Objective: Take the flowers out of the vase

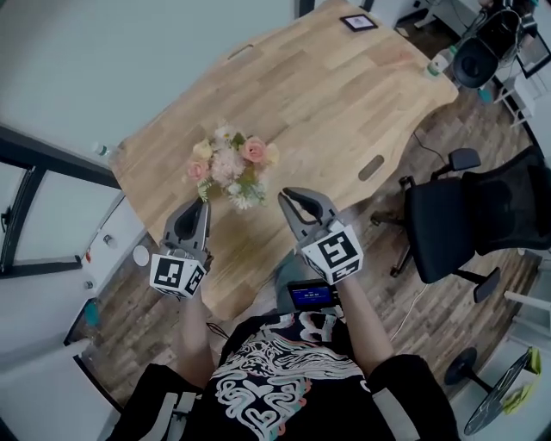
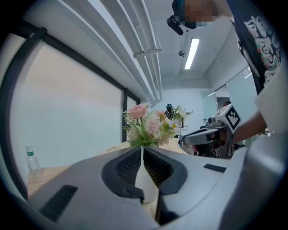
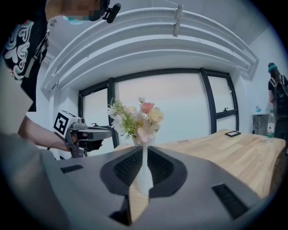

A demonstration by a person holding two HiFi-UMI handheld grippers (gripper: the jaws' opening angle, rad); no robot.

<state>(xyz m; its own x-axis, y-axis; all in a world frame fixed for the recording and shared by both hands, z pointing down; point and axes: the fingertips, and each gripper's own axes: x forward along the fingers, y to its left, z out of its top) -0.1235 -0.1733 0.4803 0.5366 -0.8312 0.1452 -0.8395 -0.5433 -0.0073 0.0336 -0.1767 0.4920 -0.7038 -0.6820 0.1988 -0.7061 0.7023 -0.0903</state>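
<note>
a pale wooden table [image 1: 344, 95] with a curved edge stands on a dark plank floor [image 1: 482, 336]; a black office chair [image 1: 456, 228] sits near its right edge; a small black frame [image 1: 358, 22] lies at its far corner; dark-framed windows [image 3: 180, 103] glow white; a strip light [image 2: 194, 47] and white pipes [image 2: 146, 49] run along the ceiling

pink and cream flowers [image 1: 231, 165] stand upright in a slim white vase [image 3: 144, 177] on the table [image 1: 344, 95].

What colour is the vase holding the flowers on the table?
The vase is white, with a slim neck. It shows best in the right gripper view.
</note>
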